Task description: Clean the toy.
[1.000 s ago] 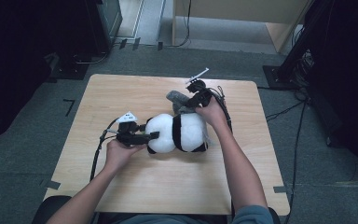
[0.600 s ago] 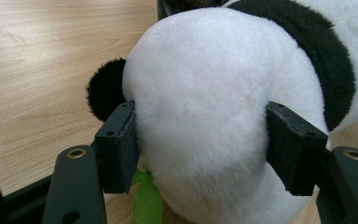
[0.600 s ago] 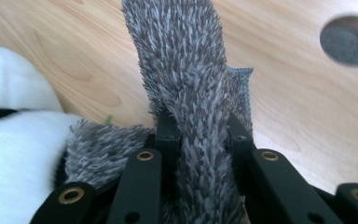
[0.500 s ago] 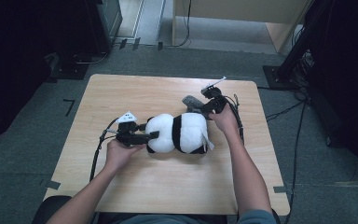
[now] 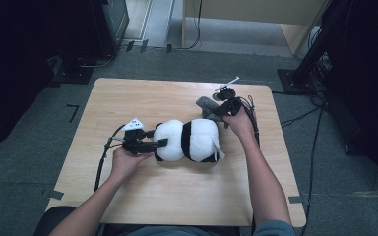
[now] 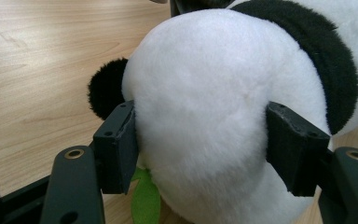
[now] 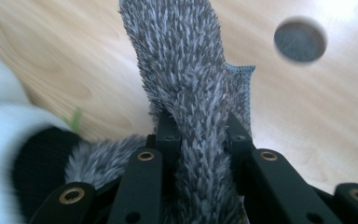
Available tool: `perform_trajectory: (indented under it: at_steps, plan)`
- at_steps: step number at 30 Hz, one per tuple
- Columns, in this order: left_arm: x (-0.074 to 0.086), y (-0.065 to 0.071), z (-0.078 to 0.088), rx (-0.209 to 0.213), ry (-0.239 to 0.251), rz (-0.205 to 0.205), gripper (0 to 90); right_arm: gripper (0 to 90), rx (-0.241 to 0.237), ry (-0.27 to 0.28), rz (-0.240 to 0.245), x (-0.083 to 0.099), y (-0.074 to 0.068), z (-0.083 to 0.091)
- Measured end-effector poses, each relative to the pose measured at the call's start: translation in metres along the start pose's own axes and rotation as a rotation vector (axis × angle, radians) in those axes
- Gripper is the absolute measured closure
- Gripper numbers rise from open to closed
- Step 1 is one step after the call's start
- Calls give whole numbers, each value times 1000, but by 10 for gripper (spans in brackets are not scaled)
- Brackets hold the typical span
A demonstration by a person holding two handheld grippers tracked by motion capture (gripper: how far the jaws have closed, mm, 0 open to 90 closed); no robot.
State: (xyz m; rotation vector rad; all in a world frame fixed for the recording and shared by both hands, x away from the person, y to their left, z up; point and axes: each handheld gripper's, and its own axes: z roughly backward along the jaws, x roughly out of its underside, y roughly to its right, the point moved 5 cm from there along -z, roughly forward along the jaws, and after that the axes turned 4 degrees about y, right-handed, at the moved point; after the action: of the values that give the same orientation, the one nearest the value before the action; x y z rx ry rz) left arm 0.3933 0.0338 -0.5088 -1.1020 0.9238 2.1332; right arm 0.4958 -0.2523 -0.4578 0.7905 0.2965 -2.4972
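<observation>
Grey furry cloth (image 7: 191,79) is pinched tight between the jaws of the right gripper (image 7: 197,128), held off the far right end of the panda toy (image 5: 189,140); in the high view the right gripper (image 5: 222,109) sits just beyond the toy. Left gripper (image 6: 200,144) has its jaws about half open, pads pressed into the white head, pinning the toy mid-table (image 5: 128,98). My read: hold is set, the cloth looks mostly off the toy, full separation and putting it down remain. Can't tell if it's a garment or a loose piece. No brand, label or readable writing; a white tag on the toy is too small to read.
</observation>
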Motion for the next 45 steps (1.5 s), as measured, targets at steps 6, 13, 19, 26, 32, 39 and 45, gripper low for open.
perform_trajectory:
  at_steps: [6, 13, 19, 26, 32, 39, 45]
  plan:
    - [0, 0, 0, -1, 3, -1, 327, 744, -61, 80, 36, -38, -34, 22]
    - [0, 0, 0, -2, 3, -4, 328, 743, -131, 104, 125, -73, -90, 24]
    - [0, 0, 0, -6, 5, -9, 328, 742, -195, 98, 170, -91, -136, 9]
    - [0, 1, 1, -9, 0, -4, 332, 743, -293, 20, 207, -82, -173, -22]
    - [-1, 1, 0, -10, -7, 9, 340, 742, -256, -63, 207, -61, -159, -38]
    - [-1, 0, 0, -7, -4, 16, 343, 743, -220, -49, 142, -53, -124, -28]
    - [-1, 1, -1, -6, 6, 15, 343, 735, -173, -62, 68, -38, -82, -25]
